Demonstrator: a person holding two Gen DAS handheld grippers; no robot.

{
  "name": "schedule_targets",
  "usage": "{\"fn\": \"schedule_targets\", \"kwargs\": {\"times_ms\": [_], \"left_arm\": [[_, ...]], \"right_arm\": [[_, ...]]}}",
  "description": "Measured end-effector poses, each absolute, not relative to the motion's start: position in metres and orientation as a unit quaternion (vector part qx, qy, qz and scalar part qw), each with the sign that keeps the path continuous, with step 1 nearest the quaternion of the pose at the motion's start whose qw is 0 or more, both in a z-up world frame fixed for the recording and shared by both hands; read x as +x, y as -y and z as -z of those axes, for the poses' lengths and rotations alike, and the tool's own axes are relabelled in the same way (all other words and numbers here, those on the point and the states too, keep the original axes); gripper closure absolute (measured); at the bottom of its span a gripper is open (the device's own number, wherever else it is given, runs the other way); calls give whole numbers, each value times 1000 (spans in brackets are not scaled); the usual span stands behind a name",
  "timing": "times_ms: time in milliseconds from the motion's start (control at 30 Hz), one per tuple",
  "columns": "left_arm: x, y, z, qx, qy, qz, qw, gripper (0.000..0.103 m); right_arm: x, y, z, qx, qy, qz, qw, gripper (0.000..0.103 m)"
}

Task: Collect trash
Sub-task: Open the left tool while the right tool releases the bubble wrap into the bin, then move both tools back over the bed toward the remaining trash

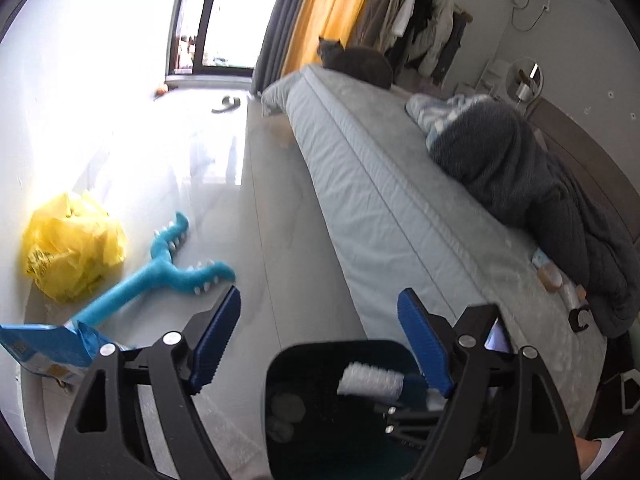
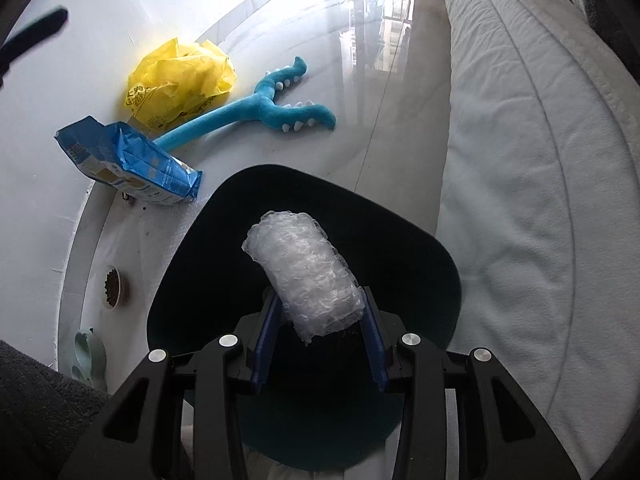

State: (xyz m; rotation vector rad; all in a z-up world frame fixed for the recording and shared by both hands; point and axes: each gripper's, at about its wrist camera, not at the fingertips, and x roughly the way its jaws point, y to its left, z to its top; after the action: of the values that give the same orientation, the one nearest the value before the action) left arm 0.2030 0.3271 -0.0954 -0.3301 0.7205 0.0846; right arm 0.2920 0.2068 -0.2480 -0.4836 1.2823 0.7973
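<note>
My right gripper (image 2: 320, 300) is shut on a roll of clear bubble wrap (image 2: 304, 272) and holds it over the mouth of a dark bin (image 2: 400, 232) on the floor. The same roll (image 1: 370, 380) shows in the left wrist view, above the bin (image 1: 320, 350). My left gripper (image 1: 320, 300) is open and empty, above the bin's near side. A crumpled yellow plastic bag (image 2: 180, 80) and a blue packet (image 2: 132, 160) lie on the floor by the wall; they also show in the left wrist view as bag (image 1: 72, 244) and packet (image 1: 44, 346).
A bed (image 1: 380, 184) runs along the right, with a grey cat (image 1: 356, 62), a dark blanket (image 1: 520, 184) and small items (image 1: 556, 276) at its edge. A blue plush toy (image 2: 260, 108) lies on the floor. Pet bowls (image 2: 114, 286) stand by the wall.
</note>
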Motion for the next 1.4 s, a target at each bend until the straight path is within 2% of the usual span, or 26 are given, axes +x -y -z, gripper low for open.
{"fn": "schedule_targets", "kwargs": {"times_ms": [100, 233, 367, 633, 967, 1067, 1133, 1400], "left_arm": [[201, -324, 83, -152, -324, -40, 933, 20], [200, -320, 67, -154, -290, -37, 944, 15], [197, -318, 54, -162, -262, -39, 951, 13], [198, -302, 35, -145, -220, -52, 963, 9], [197, -268, 8, -121, -177, -41, 976, 7], [197, -259, 3, -117, -168, -36, 978, 7], [198, -253, 0, -122, -164, -29, 979, 7], [211, -243, 2, -157, -173, -14, 972, 7]], "right_arm": [[290, -211, 252, -221, -580, -359, 697, 62], [282, -213, 257, -227, -585, -370, 685, 48], [278, -214, 254, -229, -584, -377, 682, 47], [281, -201, 231, -206, -568, -390, 695, 38], [285, -175, 180, -164, -505, -418, 737, 34], [285, -162, 159, -152, -472, -423, 758, 30], [285, -153, 146, -149, -451, -423, 772, 27], [293, -114, 122, -141, -403, -408, 807, 27]]}}
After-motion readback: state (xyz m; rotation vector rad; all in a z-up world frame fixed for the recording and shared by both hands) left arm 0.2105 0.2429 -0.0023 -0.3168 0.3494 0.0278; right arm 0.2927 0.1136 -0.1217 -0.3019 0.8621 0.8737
